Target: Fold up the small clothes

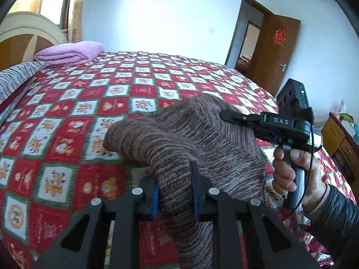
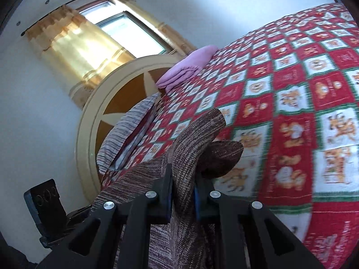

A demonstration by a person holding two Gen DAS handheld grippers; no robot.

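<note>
A brown striped knit garment (image 1: 190, 132) is held up above a bed covered by a red, white and green patchwork bedspread (image 1: 74, 112), its cloth draped between 2 handheld grippers. The left gripper (image 1: 175, 192) has its 2 blue-padded fingers nearly together, pinching a thick fold of the knit that runs down between them. The right gripper (image 1: 226, 114), seen from the left wrist view marked with the letters DAS, has its narrow jaws clamped on the garment's upper edge at the right, and a person's right hand (image 1: 291, 170) in a dark sleeve grasps its handle. In the right wrist view the same gripper (image 2: 182, 192) squeezes a bunched fold of the knit (image 2: 197, 134) between close-set pads, with a rounded end of cloth curling to the right above the bedspread (image 2: 291, 112). A folded purple blanket (image 1: 69, 52) and a grey striped pillow (image 1: 15, 78) lie near the round cream headboard (image 2: 89, 112). A brown wooden door (image 1: 276, 53) stands open.
</note>
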